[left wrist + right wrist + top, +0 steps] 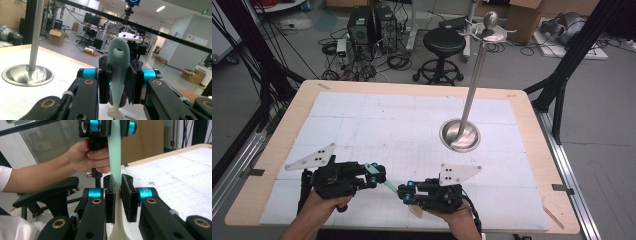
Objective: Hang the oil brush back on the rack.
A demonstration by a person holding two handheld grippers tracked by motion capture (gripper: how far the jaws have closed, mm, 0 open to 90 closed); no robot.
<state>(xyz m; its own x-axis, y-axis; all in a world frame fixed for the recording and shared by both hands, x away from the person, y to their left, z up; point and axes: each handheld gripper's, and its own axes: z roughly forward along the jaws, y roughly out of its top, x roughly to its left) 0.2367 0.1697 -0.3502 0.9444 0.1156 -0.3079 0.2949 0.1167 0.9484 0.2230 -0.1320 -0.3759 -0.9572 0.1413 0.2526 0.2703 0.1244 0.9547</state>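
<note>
Both claws meet low over the near part of the bench (422, 95), each clamped on one end of a pale green spatula (388, 184); the left claw (373, 175) grips its handle end, where the left gripper view shows the rounded green tip with its hanging hole standing up between the black pads; the right claw (406, 192) is closed on the other end, and the right gripper view shows the green shaft (115, 157) rising out from between its pads with a cream-coloured part widening below them; the spatula spans the short gap between the two, slanting and seemingly held just off the white gridded mat; the near edge of the bench lies just behind the hands, so there is little room that way; ahead and to the left the mat is open; to the right and farther off stands a steel pole stand (460, 134), its round base well apart from both claws, the pole leaning up toward the far edge.
</note>
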